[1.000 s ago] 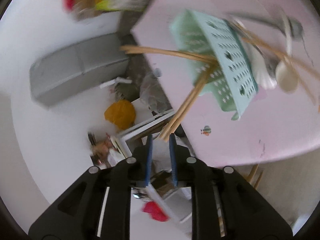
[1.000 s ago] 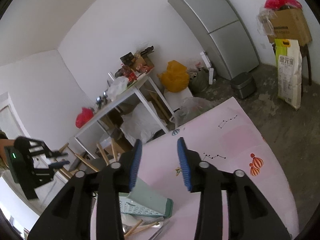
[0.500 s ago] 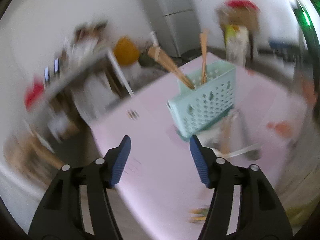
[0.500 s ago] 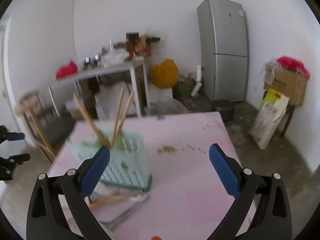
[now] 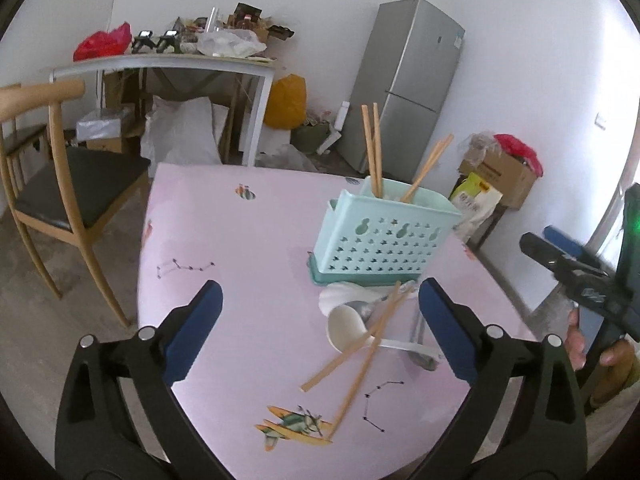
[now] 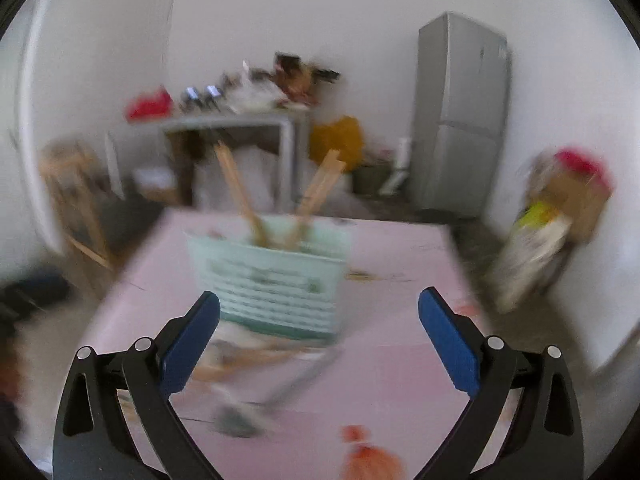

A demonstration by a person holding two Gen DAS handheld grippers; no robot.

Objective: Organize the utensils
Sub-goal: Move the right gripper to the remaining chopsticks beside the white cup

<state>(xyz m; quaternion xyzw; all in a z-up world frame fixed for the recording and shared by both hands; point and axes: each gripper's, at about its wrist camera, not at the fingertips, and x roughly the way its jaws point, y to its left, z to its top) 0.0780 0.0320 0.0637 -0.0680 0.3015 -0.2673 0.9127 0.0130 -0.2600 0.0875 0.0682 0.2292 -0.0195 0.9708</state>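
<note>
A mint perforated basket stands on the pink table with several wooden chopsticks upright in it. In front of it lie two loose chopsticks, a white spoon and a metal utensil. My left gripper hovers short of this pile, its jaws opening wide with nothing between them. The right gripper shows at the right edge, held by a hand. In the blurred right wrist view, the right gripper is open and empty, facing the basket.
A wooden chair stands left of the table. Behind are a cluttered white side table, a yellow bag, a grey fridge and a cardboard box. The table's near edge lies just below my left fingers.
The left view has rolled upright and drawn back from the basket, and its jaws went from nearly shut to wide. The right jaws also widened while swinging round to face the basket.
</note>
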